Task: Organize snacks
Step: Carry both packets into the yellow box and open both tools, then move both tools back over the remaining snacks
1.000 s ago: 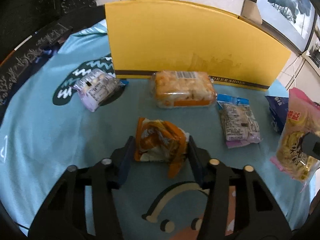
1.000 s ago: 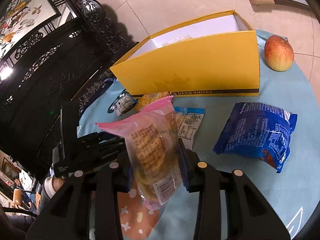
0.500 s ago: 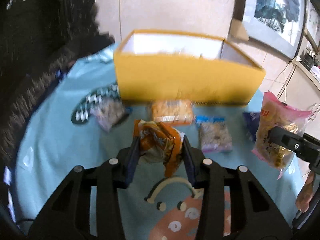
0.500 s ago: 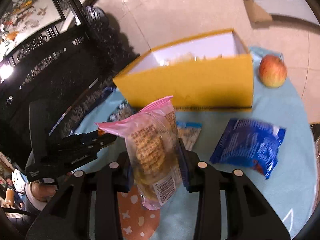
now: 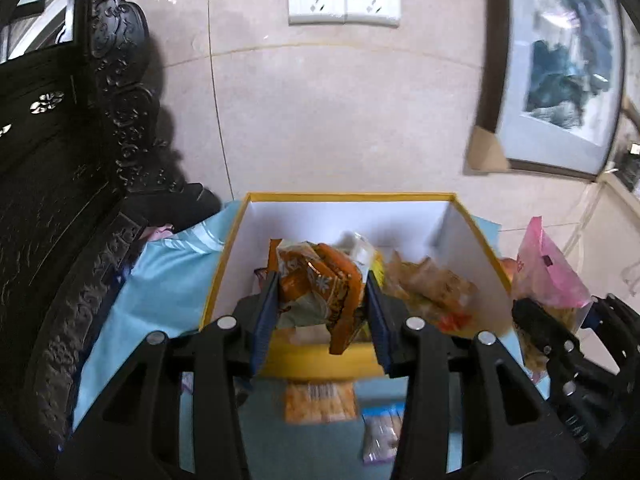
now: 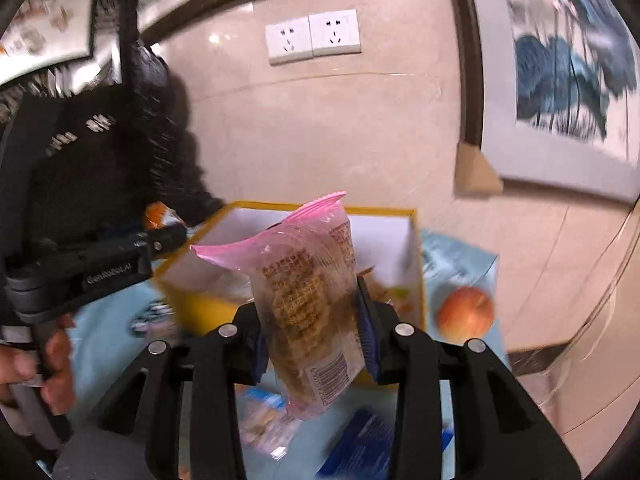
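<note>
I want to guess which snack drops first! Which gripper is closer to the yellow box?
Left. The left gripper hangs over the yellow box with its orange snack; the right gripper holds its pink bag beside it.

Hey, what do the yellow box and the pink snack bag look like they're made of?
Yellow box: apparently cardboard, matte yellow outside with plain white inner walls and thin, straight folded edges. Pink snack bag: thin glossy plastic film, clear across the middle so the waffle-like biscuits show through, pink at the crimped top seal, with a printed barcode; it crinkles where the right tongs pinch it.
</note>
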Available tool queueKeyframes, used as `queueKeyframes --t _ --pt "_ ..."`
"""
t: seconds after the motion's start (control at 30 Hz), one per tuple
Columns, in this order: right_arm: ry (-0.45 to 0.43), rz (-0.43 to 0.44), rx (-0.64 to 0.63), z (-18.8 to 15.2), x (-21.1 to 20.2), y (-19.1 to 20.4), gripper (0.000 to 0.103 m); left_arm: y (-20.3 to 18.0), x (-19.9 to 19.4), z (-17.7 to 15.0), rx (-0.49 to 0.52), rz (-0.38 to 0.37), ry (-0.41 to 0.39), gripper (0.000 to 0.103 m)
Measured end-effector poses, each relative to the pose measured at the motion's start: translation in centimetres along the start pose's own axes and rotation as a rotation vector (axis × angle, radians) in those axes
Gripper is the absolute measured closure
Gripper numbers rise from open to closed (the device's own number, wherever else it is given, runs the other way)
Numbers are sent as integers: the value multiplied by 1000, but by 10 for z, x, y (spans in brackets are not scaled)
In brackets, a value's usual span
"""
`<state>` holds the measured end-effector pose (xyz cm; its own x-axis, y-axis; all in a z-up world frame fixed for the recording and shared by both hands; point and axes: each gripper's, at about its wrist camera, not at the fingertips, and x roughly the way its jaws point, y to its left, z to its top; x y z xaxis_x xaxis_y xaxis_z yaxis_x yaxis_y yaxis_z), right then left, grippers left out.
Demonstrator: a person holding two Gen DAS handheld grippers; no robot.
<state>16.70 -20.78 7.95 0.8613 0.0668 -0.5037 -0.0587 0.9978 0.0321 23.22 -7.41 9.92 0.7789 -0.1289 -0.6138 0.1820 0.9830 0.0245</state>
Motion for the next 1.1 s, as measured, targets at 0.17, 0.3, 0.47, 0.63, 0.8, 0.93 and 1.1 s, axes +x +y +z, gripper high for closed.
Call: queueKeyframes --t 0.17,0.3,0.47,0.63,0.8,0.93,1.1 --pt "54 -80 -52 7 60 -2 66 5 56 8 -20 32 73 61" --pt "58 -136 -72 3 87 -7 55 16 83 3 -72 56 95 26" --pt "-92 -168 -50 -5 43 -10 11 16 63 -7 -22 93 33 2" --pt "-105 -105 37 -10 0 -24 2 16 35 -15 -19 65 39 2" --pt "-92 -143 29 -34 -38 -34 1 18 3 -38 -16 55 45 2" --pt "-23 -177 48 -62 -46 -45 1 22 -9 -66 -39 27 75 2" --pt "86 -201 53 -98 -44 -57 1 26 -16 -114 -57 3 136 2"
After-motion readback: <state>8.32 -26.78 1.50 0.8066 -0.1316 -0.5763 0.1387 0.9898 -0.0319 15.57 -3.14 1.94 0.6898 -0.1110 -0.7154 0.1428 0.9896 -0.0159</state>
